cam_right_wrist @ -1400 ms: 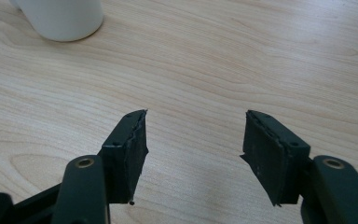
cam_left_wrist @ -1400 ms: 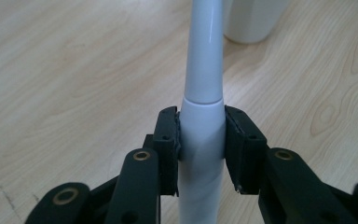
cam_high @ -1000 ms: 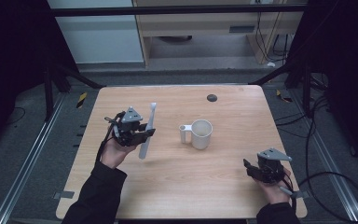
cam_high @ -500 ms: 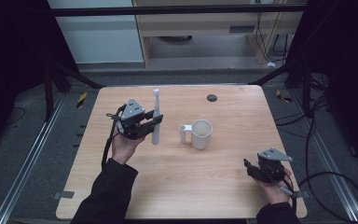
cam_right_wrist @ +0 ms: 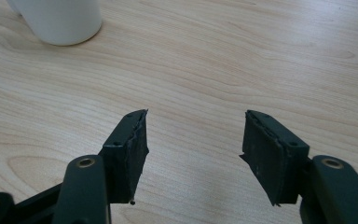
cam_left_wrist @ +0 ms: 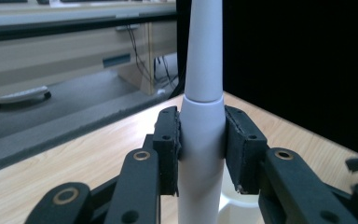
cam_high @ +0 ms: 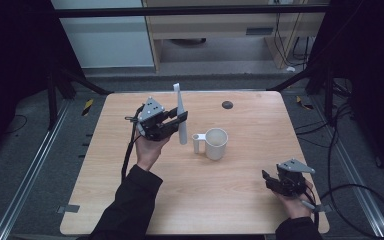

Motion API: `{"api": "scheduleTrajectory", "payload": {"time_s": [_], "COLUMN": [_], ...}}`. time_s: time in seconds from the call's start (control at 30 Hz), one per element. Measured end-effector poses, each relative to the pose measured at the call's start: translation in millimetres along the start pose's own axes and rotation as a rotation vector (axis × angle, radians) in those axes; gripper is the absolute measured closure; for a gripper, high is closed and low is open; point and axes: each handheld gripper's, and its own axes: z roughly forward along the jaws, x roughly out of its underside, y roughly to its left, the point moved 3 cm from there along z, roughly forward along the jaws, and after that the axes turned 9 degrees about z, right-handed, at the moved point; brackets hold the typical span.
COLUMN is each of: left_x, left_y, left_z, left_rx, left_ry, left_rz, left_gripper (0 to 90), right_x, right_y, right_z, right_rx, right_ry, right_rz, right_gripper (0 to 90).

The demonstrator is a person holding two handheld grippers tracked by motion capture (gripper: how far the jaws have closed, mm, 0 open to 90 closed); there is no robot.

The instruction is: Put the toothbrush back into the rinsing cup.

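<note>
Carrying step, taken as a white electric toothbrush being brought to a cup. Landmark: the white cup point(cam_high: 216, 143), which stood near the middle of the tabletop point(cam_high: 240, 200) with its handle turned toward the left gripper. To the left of the cup, the left gripper point(cam_high: 176, 121) was held above the tabletop, its jaws partly closed and pressed on either side of the toothbrush point(cam_high: 180, 115); in the left gripper view the pads point(cam_left_wrist: 168, 144) clamped the thicker body just below the seam where the narrower neck began. The toothbrush point(cam_left_wrist: 203, 116) stood nearly upright, its long axis close to vertical and leaning only slightly, the slim neck end pointing up and the blunt body end pointing down toward the tabletop just left of the cup's handle; the cup's rim point(cam_left_wrist: 233, 205) showed beyond the jaws, low behind the body. The brush had not yet reached the cup's mouth. The next move, as judged, called for carrying the lower end sideways over the rim, clear of the handle, keeping the axis upright, then lowering it inside before the jaws let go. Right of the cup and nearer the person, the right gripper point(cam_high: 270, 180) rested low by the tabletop's near right corner, its jaws wide open with nothing between them point(cam_right_wrist: 193, 135), the cup's base point(cam_right_wrist: 60, 18) lying well apart beyond them. A small dark disc point(cam_high: 227, 105) lay beyond the cup near the far edge.
</note>
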Motion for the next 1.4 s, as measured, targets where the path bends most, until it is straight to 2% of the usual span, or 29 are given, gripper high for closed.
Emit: {"api": "scheduleTrajectory", "payload": {"time_s": [0.13,0.23,0.47,0.8,1.07,1.4], "left_x": [-3.3,-6.7,-14.5,-15.9,-17.9,-7.6], "left_y": [-3.4,-5.6,-14.3,-23.4,-28.9,-31.7], "left_z": [7.0,12.4,26.1,44.5,56.5,76.7], "left_rx": [0.008,0.02,0.031,0.051,0.067,0.082], "left_ry": [-0.022,-0.034,-0.054,-0.069,-0.066,-0.032], "left_rz": [-0.008,-0.032,-0.03,-0.044,-0.042,-0.052], "left_gripper": [66.6,66.6,66.6,66.6,66.6,66.6], "right_x": [0.0,0.1,-0.1,-0.2,-0.1,0.2], "right_y": [0.4,0.2,0.7,1.0,1.0,0.7], "right_z": [0.8,1.0,1.2,1.4,1.9,2.3], "right_rx": [-0.002,-0.003,-0.003,-0.002,-0.003,-0.004], "right_ry": [0.0,0.003,0.002,0.005,0.003,0.004], "right_rz": [-0.002,0.001,-0.002,-0.005,-0.01,-0.01], "right_gripper": [40.2,40.1,40.2,40.1,40.2,40.3]}}
